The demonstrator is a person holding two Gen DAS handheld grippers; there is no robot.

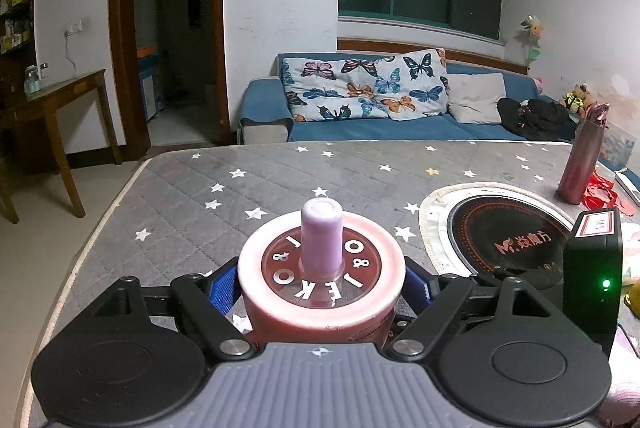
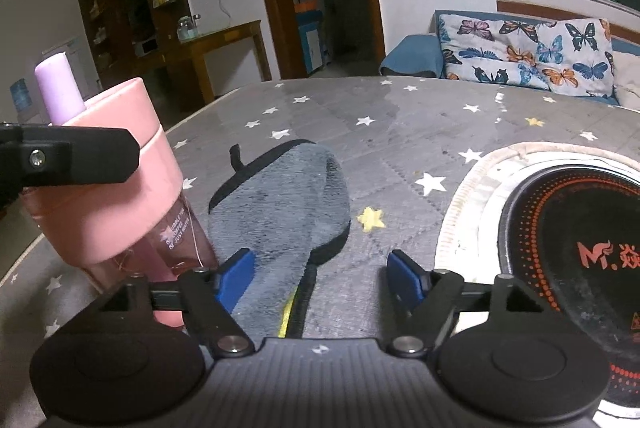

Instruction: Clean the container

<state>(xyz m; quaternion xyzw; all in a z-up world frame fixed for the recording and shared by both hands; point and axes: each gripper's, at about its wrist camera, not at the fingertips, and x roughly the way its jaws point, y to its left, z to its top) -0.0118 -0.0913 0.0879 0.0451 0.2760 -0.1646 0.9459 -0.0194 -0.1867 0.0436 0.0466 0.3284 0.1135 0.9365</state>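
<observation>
Container (image 1: 320,284): a pink tumbler with a translucent rose body, a matte pink lid ring and a stubby lilac spout, standing low and central in the left wrist view on the quilted grey table cover (image 1: 248,184) printed with stars. We find the left gripper (image 1: 320,292) clamped on it, blue pads pressed against either side just under the lid.

In the right wrist view the same tumbler sits at the left edge, with the left gripper's black finger crossing in front of it. The right gripper (image 2: 320,278) stands wide, nothing between its pads. Ahead of it, centre frame and just beside the tumbler's base, lies a grey cleaning cloth (image 2: 288,200), plush, soft-napped, bound with black edging and a small hanging loop; a yellow patch shows at its near end.

We judge the step in hand to be the handling of the cloth, with the tumbler held steady for wiping. No wiping contact is visible. The next move calls for the right jaws to close on the limp cloth and carry it to the smooth lid or wall.
</observation>
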